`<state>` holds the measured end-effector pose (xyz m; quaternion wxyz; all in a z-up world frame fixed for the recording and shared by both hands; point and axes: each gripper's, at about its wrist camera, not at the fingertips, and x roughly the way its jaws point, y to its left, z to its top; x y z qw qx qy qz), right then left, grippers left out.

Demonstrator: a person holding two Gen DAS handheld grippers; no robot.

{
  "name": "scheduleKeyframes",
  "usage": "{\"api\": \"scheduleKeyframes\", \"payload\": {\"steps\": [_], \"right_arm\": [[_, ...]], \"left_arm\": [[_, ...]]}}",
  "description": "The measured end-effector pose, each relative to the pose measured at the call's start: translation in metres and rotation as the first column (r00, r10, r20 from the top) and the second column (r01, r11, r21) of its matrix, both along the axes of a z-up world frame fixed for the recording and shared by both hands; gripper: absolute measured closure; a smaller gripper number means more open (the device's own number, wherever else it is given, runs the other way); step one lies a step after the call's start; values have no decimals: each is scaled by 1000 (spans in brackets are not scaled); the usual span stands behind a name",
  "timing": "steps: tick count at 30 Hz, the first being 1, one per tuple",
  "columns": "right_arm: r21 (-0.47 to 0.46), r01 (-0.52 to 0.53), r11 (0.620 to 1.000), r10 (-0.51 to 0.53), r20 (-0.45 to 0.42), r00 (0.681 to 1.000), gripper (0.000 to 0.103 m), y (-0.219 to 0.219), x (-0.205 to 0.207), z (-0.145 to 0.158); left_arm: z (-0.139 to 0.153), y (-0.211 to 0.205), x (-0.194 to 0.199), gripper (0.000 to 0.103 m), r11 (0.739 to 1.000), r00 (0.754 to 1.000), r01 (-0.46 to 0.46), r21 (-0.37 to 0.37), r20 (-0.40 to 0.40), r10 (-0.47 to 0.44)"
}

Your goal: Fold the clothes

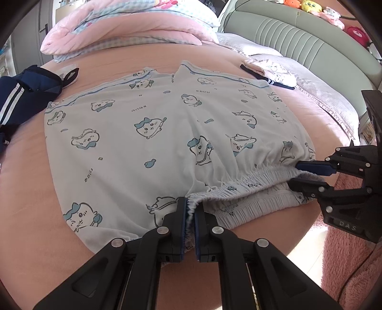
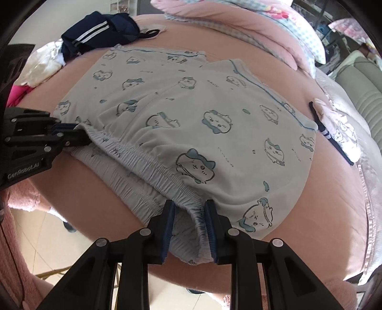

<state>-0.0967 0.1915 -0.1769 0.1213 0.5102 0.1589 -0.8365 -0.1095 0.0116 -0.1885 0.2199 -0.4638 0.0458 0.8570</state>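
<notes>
With the left tongs [image 1: 190,214] and right tongs [image 2: 189,221] each clenched on the elastic waistband of the pale cartoon-print cotton shorts [image 1: 167,133] lying flat on the pink bed [image 1: 28,190], lift both ends evenly to fold toward the hems.

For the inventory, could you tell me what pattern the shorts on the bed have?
Pale blue-white cotton shorts printed with blue cartoon animals; left wrist view.

A folded pink quilt [image 1: 124,28] lies far ahead of the claw on the pink bedsheet [image 1: 35,190]. A padded grey-green headboard [image 1: 310,40] stands ahead-right, with bright plush toys [image 1: 310,7] on top.
</notes>
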Motion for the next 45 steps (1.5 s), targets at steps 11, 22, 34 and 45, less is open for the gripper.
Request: {"api": "scheduleKeyframes", "payload": {"steps": [11, 22, 34, 45], "right_arm": [[-87, -13, 996, 17, 47, 999, 78, 7, 18, 11], [9, 21, 1000, -20, -64, 998, 95, 10, 18, 12], [-168, 41, 985, -44, -20, 999, 100, 28, 27, 19], [-193, 52, 980, -55, -8, 998, 100, 37, 33, 18]], "left_arm": [[2, -11, -9, 98, 991, 998, -49, 121, 47, 44], [1, -14, -11, 98, 989, 998, -41, 142, 60, 33], [13, -12, 11, 100, 997, 999, 17, 82, 45, -21], [21, -11, 27, 100, 998, 999, 46, 31, -13, -45]]}}
